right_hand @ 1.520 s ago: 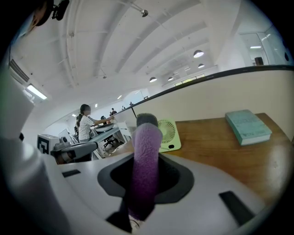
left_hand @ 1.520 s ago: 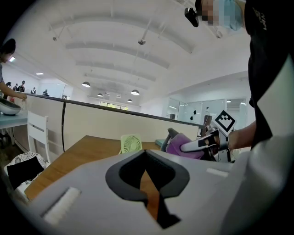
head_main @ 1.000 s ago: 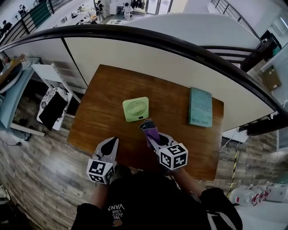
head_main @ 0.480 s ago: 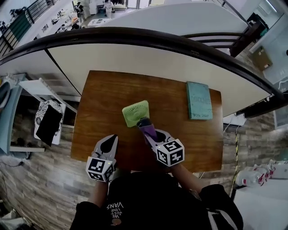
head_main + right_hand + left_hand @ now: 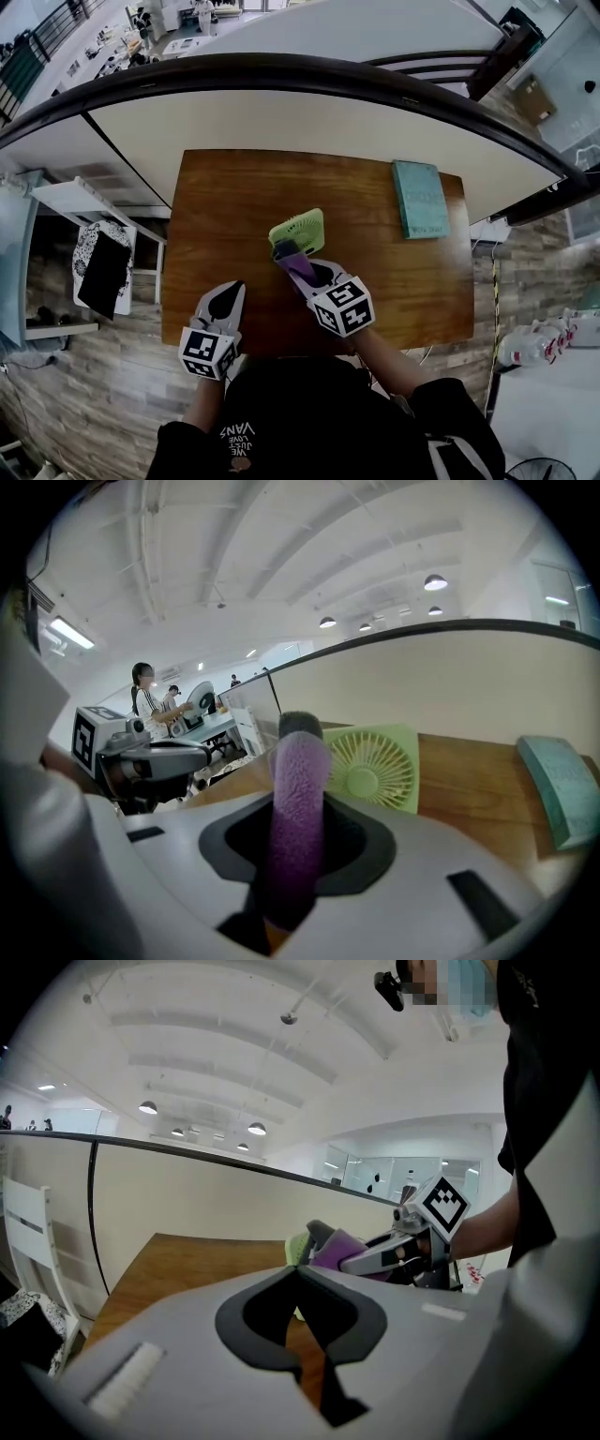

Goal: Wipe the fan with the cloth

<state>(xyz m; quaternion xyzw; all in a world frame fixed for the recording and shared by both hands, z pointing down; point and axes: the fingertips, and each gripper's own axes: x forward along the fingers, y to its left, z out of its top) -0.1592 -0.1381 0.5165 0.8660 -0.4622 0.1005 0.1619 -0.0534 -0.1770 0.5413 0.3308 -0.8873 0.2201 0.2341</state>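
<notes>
A light green square fan point(image 5: 299, 230) stands on the brown wooden table point(image 5: 225, 187); its round grille point(image 5: 373, 772) faces my right gripper. My right gripper point(image 5: 287, 254) is shut on a folded purple cloth point(image 5: 298, 808) with a grey tip point(image 5: 283, 249). That tip is at the fan's near left edge, and contact cannot be told. My left gripper point(image 5: 223, 298) sits at the table's near left, jaws closed with nothing between them. The fan point(image 5: 296, 1246) and cloth point(image 5: 336, 1248) also show to the right in the left gripper view.
A teal book point(image 5: 420, 199) lies at the table's far right. A curved dark railing point(image 5: 309, 80) over a white panel runs just behind the table. A white chair point(image 5: 75, 202) and a patterned item point(image 5: 100, 265) stand on the floor at the left.
My right gripper has carried the cloth forward and left to the fan's near edge. The fan stands turned slightly and further right in view. My left gripper has stayed put.
</notes>
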